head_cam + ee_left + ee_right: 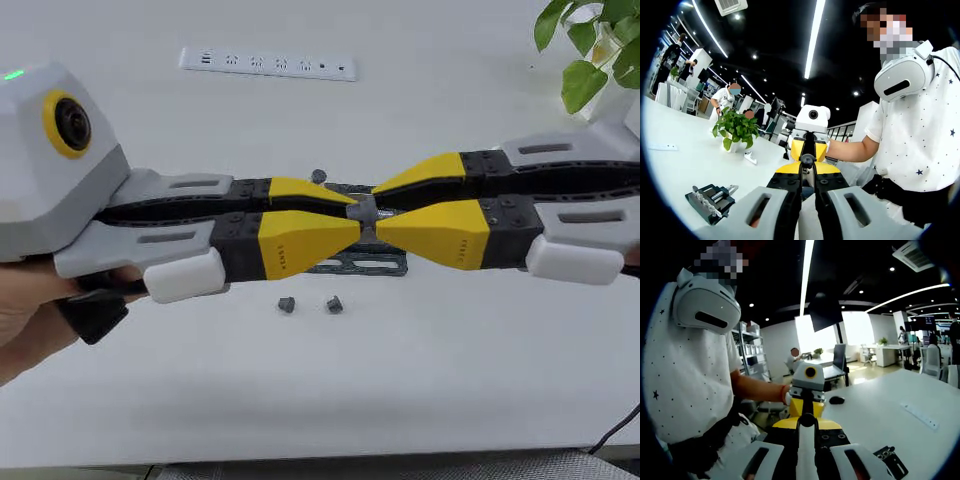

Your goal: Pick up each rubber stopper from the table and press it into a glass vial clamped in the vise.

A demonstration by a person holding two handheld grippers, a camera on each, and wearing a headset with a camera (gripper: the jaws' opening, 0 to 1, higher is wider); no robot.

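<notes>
Faintly, tiny print [283, 258] on L tongs [356, 214], illegible.

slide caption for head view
Left gripper and right gripper meet tip to tip by the vise; two rubber stoppers lie nearby.

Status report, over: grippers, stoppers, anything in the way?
Left gripper and right gripper shut, tip to tip over the vise. Two rubber stoppers loose on the table. Jaws cover the vise top; vial unconfirmed.
</notes>
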